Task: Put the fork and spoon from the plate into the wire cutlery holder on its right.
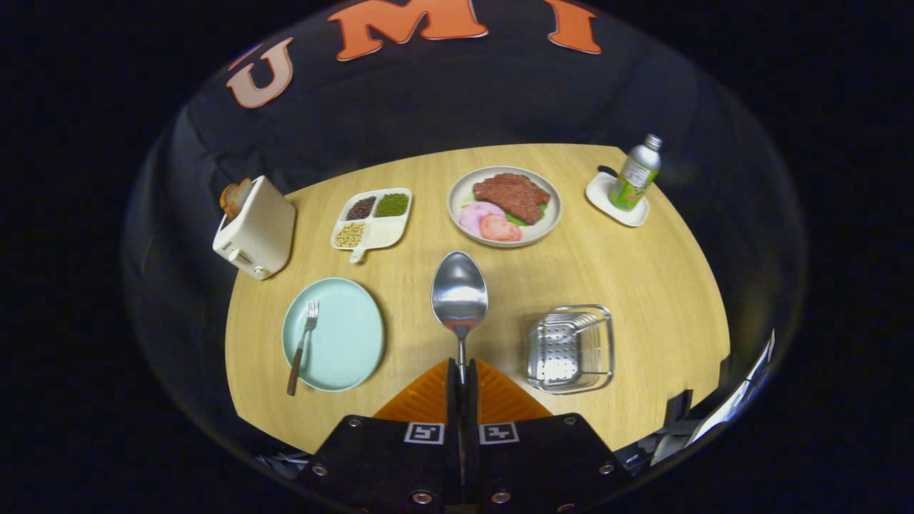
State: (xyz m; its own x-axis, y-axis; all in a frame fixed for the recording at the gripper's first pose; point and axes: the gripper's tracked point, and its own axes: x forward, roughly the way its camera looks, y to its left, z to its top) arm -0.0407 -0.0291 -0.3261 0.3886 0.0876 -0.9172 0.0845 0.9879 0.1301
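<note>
1. The gripper (461, 378) is held high above the wooden table (643, 285), looking down on it, its fingers pressed together on the handle of the spoon (460, 291).
2. The spoon points straight ahead of the fingers, bowl forward, lifted clear of the table.
3. The fork (303, 346) lies on the pale blue plate (343, 335), to the left of the fingers, its handle overhanging the near rim.
4. The wire cutlery holder (571, 348) stands to the right of the fingers, well apart from the plate.
5. Beyond are a toaster (255, 228), a divided dish (373, 218), a plate of food (504, 205) and a bottle (635, 175) on a small tray (607, 200).
</note>
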